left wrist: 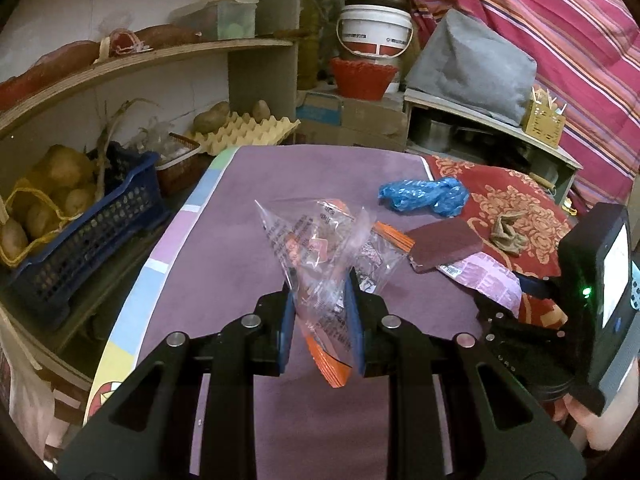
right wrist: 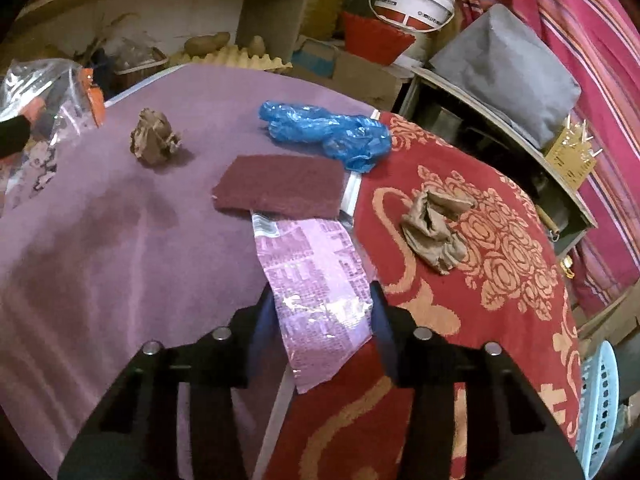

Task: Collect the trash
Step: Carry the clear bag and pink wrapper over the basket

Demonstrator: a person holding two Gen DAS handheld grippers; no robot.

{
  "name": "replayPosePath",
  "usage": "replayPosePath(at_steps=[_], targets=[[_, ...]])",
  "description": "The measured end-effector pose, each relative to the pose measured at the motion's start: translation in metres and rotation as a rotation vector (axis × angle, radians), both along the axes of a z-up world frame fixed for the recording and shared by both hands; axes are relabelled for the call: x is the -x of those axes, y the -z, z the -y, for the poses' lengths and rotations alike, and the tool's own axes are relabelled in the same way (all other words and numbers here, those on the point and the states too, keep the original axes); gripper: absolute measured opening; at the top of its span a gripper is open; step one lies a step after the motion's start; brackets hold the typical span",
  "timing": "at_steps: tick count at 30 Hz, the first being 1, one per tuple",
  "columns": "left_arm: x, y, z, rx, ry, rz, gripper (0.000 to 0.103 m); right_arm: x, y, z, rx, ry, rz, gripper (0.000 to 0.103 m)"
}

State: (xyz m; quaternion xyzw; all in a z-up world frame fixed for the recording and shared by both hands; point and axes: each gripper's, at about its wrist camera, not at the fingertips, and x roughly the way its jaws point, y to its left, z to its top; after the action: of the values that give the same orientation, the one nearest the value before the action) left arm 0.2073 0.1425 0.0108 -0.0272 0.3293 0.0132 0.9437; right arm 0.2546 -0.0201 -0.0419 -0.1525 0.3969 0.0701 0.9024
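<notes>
My left gripper (left wrist: 320, 300) is shut on a clear plastic bag with orange strips (left wrist: 320, 248), held above the purple mat (left wrist: 224, 240). My right gripper (right wrist: 320, 308) has its fingers on either side of a pink foil wrapper (right wrist: 312, 280) that lies across the seam between the mat and a red patterned cloth (right wrist: 500, 320); whether it grips the wrapper is unclear. A maroon scouring pad (right wrist: 280, 188), a blue plastic bag (right wrist: 324, 128) and two crumpled brown paper wads, one (right wrist: 154, 136) on the mat and one (right wrist: 436, 224) on the red cloth, lie there too.
Shelves on the left hold a blue crate of potatoes (left wrist: 68, 216) and an egg tray (left wrist: 248, 128). A white bucket (left wrist: 374, 30), a red basket (left wrist: 362, 76) and a grey covered box (left wrist: 472, 64) stand behind. A light blue basket (right wrist: 596, 408) is at the right edge.
</notes>
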Motion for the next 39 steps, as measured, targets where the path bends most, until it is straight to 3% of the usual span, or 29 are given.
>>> replayPosePath(at_steps=[7,12,20,39], targets=[[0.000,-0.007,0.017,-0.019,0.016,0.016,0.022,0.005,-0.020,0.038,-0.143,0.001,-0.021,0.031],[0.002,-0.018,0.036,-0.013,0.034,0.042,0.022,0.018,-0.040,0.080,-0.289,0.017,-0.027,0.031],[0.005,-0.030,0.085,-0.029,0.094,0.074,0.022,0.037,-0.055,0.144,-0.389,0.070,-0.009,0.031],[0.009,-0.036,0.245,-0.043,0.330,0.110,0.022,0.095,-0.091,0.323,-0.343,0.345,0.168,0.031]])
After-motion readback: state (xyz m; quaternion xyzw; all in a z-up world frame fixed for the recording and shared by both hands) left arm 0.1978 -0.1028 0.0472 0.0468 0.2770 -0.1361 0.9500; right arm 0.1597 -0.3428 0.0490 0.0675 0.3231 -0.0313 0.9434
